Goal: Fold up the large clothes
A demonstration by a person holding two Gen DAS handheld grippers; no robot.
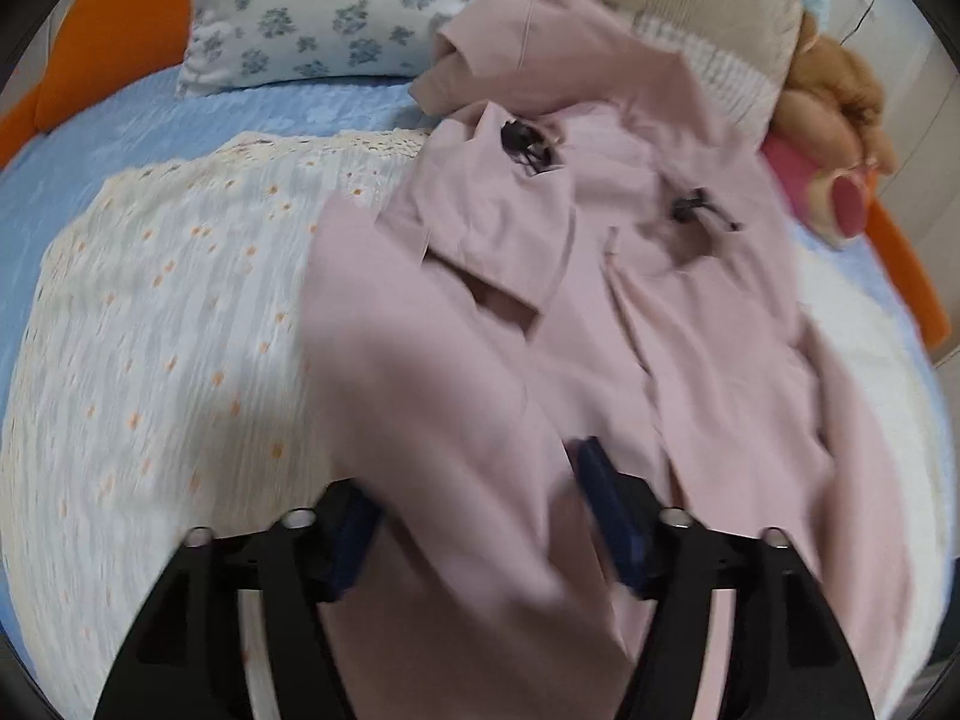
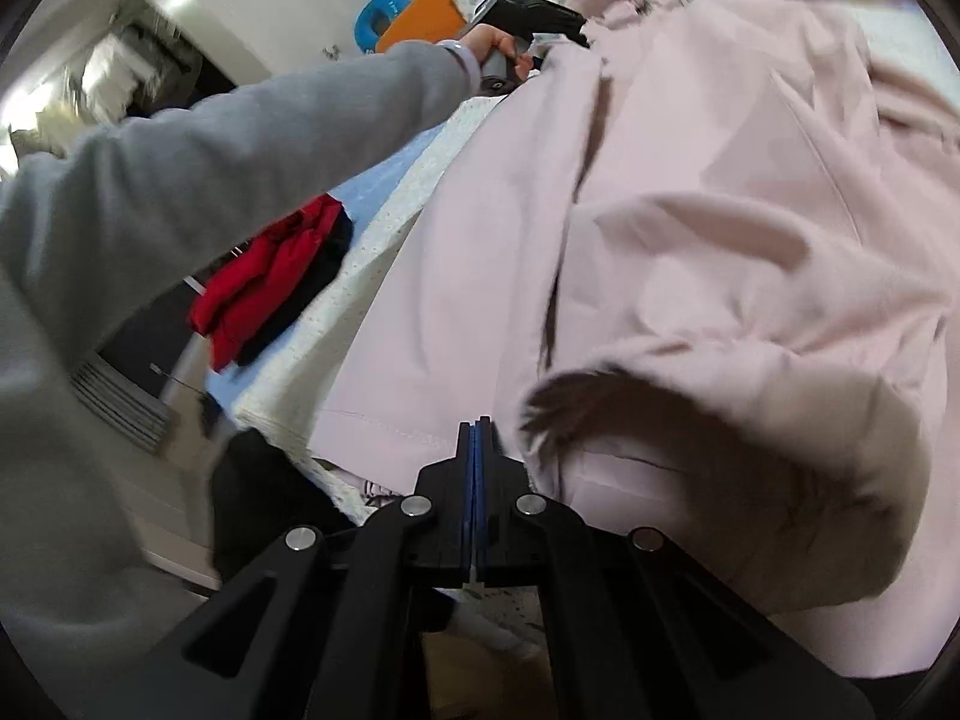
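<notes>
A large pale pink coat (image 1: pixel 600 300) with dark toggle fastenings lies spread over the bed, its collar end toward the pillows. My left gripper (image 1: pixel 480 516) hovers over its near part, open, with a loose fold of the coat lying between the wide-apart fingers. In the right wrist view the same coat (image 2: pixel 690 210) fills the frame, a sleeve cuff (image 2: pixel 720 450) gaping at the lower right. My right gripper (image 2: pixel 477 429) is shut, its tips on the coat's stitched hem. A grey sleeve (image 2: pixel 240 138) reaches across to the far end of the coat.
The bed carries a white dotted cover (image 1: pixel 180 330) over a blue sheet (image 1: pixel 150 120). A floral pillow (image 1: pixel 336 12), a beige cushion (image 1: pixel 720 30) and a plush bear (image 1: pixel 834 120) line the far end. Red and black clothes (image 2: pixel 270 276) lie at the bed's edge.
</notes>
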